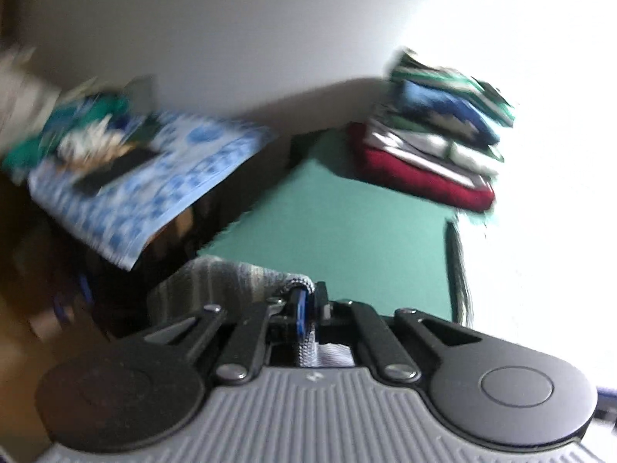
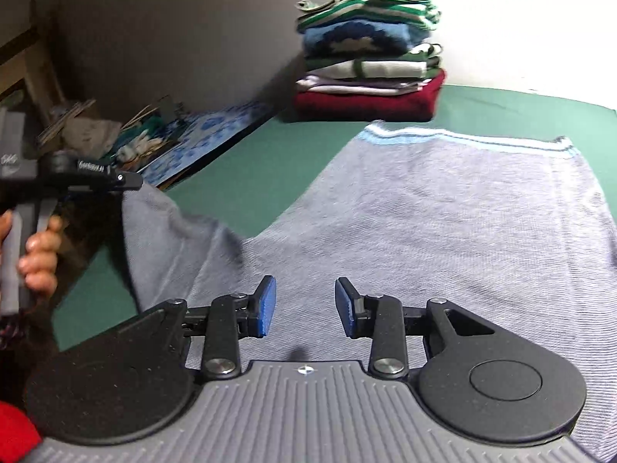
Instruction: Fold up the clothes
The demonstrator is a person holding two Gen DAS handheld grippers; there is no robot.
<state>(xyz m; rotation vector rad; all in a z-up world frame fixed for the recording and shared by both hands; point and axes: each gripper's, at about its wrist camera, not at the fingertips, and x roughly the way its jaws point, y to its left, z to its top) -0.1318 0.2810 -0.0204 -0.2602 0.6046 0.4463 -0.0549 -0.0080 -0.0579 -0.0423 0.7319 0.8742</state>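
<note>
Both units looked identical. Left gripper [image 1: 306,308]: grey ribbed housing at 6 o'clock, matte black round plates at 7 and 5 o'clock, the 5 o'clock one with a raised disc. Black link arms ran in toward centre, each pinned with silver round-head screws. Blue pads [image 1: 300,314] on the jaws.

Right gripper [image 2: 304,306]: same grey ribbed body with a small round emblem at centre, same black plates, same silver screws, ridged blue pads [image 2: 266,306] on black carriers.

At 9 o'clock in the right wrist view, the left hand [image 2: 36,254] was on a grey handle. Red sleeve [image 2: 15,430] at 7 o'clock.
</note>
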